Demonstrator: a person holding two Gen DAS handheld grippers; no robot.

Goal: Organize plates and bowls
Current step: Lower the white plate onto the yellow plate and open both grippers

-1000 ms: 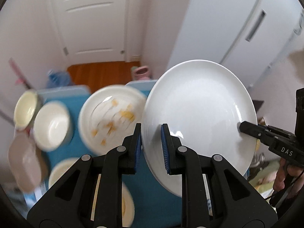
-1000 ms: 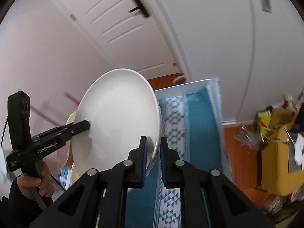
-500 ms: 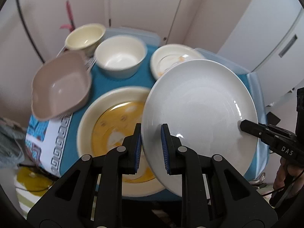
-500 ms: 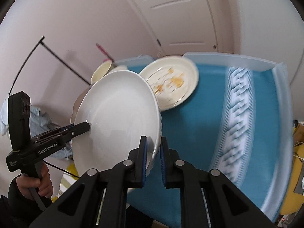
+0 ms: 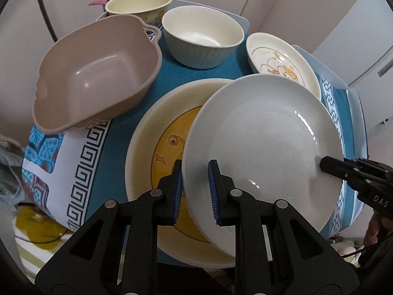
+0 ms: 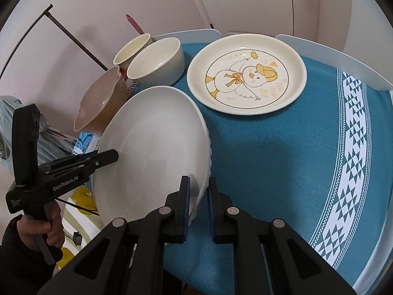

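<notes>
Nearest the lens, the left tool (image 5: 195, 189) is clamped tight on the rim of the white plate (image 5: 265, 145), blue pads either side of the edge. Over at three o'clock the right tool (image 6: 198, 196) pinches the opposite rim, jaws nearly closed on it, so the plate hangs tilted between the two above the desk (image 6: 270, 152). Beneath it, toward nine o'clock, lies the big yellow-centred plate (image 5: 157, 132), partly covered. At ten o'clock, the taupe square bowl (image 5: 98, 71) sits tipped. Further out at twelve, the ribbed cream bowl (image 5: 202, 39), with the small pale-yellow bowl (image 5: 138, 2) behind it. At one o'clock, the duck plate (image 6: 246, 73) rests flat on the blue cloth (image 6: 307, 172).
</notes>
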